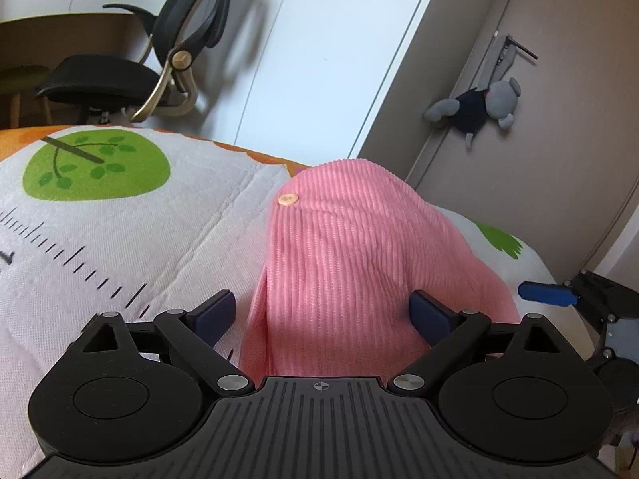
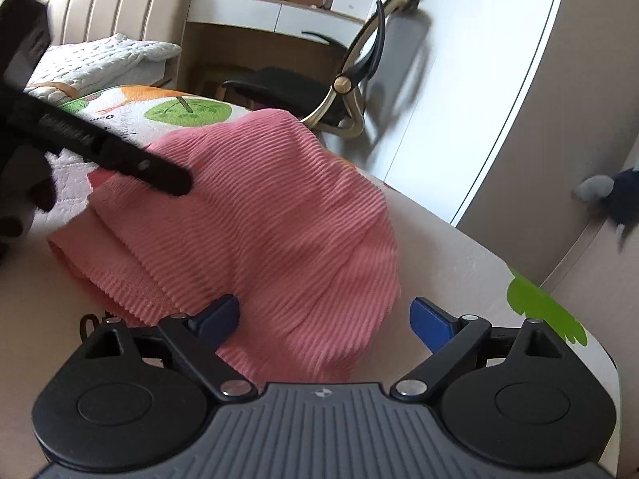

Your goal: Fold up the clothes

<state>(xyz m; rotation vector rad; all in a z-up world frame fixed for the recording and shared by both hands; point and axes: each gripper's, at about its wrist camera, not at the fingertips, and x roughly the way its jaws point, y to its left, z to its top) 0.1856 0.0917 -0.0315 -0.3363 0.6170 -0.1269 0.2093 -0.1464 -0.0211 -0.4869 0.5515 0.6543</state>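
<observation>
Left gripper [image 1: 321, 311] jaws wide apart, pink garment [image 1: 351, 255] lying between them on the bed [image 1: 120, 239], a button [image 1: 288, 199] at 11 o'clock on the cloth. Right gripper [image 2: 323, 317] also spread apart w/ garment [image 2: 259, 219] edge between; left gripper [image 2: 120, 155] shows at 10 o'clock over the cloth.

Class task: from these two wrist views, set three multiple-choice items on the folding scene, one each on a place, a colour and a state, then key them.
1. Where does the pink garment lie?
A. on the printed bedspread
B. on the office chair
C. on the floor

2. What colour is the garment's button?
A. black
B. pale tan
C. blue

3. How is the left tool?
A. shut on cloth
B. out of view
C. open, pads either side of the cloth

Key: 1 A, bedspread shows around it; 2 B, light against pink; 3 C, fingers spread apart.
</observation>
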